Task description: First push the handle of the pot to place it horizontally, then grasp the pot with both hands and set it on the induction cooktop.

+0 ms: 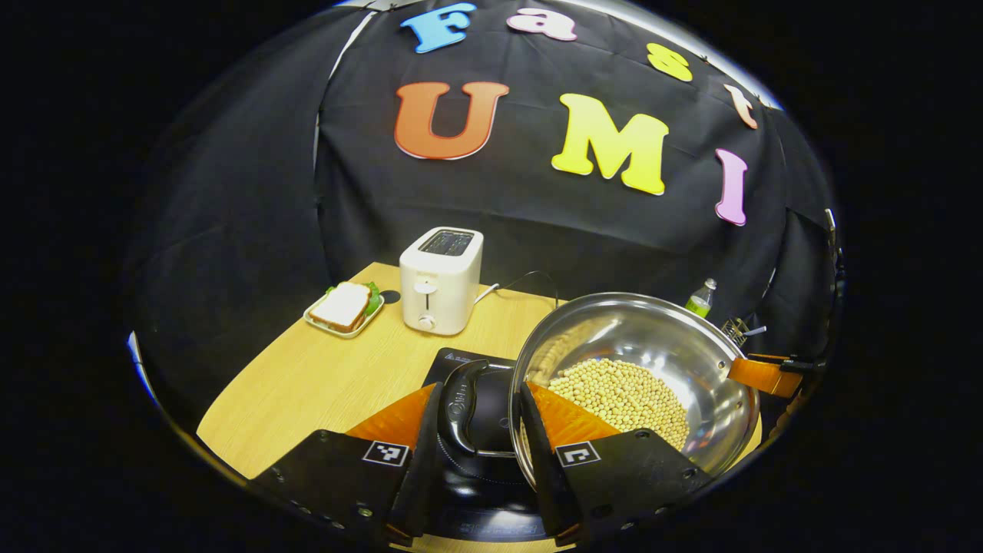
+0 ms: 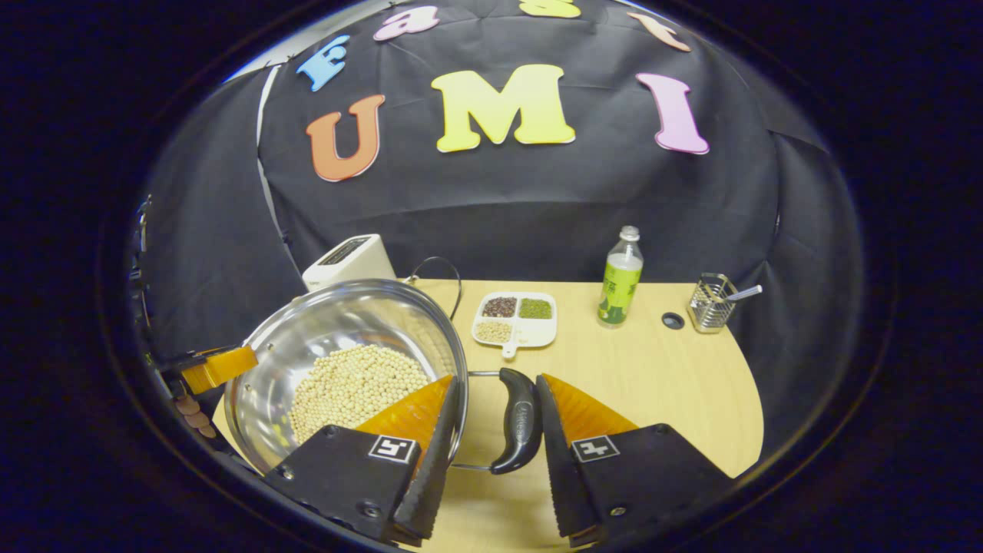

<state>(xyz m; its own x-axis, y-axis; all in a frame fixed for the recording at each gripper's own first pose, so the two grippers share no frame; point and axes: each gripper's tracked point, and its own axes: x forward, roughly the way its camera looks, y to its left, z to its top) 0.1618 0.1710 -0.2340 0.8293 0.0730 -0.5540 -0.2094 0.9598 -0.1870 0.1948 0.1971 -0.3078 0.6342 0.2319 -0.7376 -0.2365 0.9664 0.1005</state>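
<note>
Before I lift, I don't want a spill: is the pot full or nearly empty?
Partly filled. The pot holds a heap of pale beans covering its bottom, with bare shiny wall well above them up to the rim.

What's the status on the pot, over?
Both grippers open, each straddling a pot handle. Pot of beans not yet gripped. Cooktop beneath on the left side; nothing blocking.

The pot [image 1: 653, 346] is polished, mirror-bright metal with glossy black plastic handles [image 2: 518, 418]; under it, the desk [image 1: 322, 376] is smooth matt wood grain; behind it, a white toaster [image 1: 440, 280] of satin plastic; the wall [image 2: 499, 200] is matt cloth.
</note>
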